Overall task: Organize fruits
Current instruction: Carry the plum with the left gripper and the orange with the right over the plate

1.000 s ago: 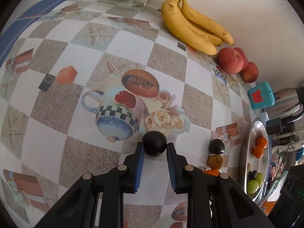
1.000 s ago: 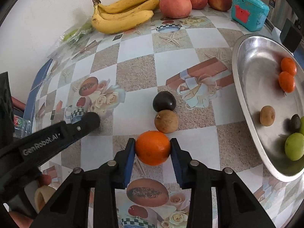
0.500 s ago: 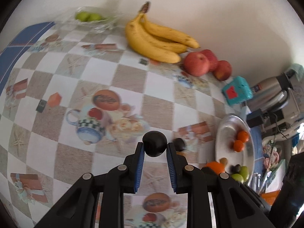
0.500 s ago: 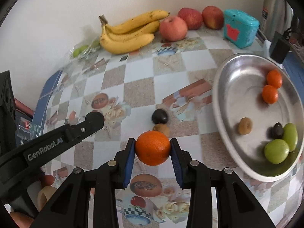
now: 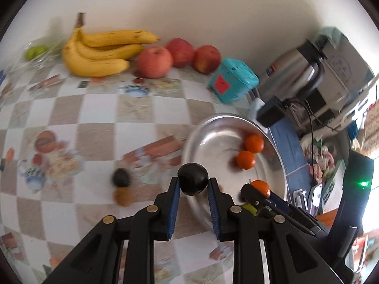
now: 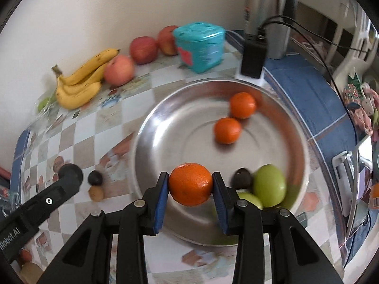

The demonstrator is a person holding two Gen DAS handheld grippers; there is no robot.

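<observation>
With several fruits already in tray (image 6: 146, 127), left fingers (image 5: 175, 196) pinching plum (image 5: 192, 179), right fingers (image 6: 163, 194) pinching orange (image 6: 190, 187); two left on bench (image 5: 94, 127).

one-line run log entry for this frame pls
left gripper: shut on dark plum | right gripper: shut on orange | both above steel tray | on table: dark fruit, brown fruit

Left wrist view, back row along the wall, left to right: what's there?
Green fruit → bananas → three red apples → teal box → steel flask.
</observation>
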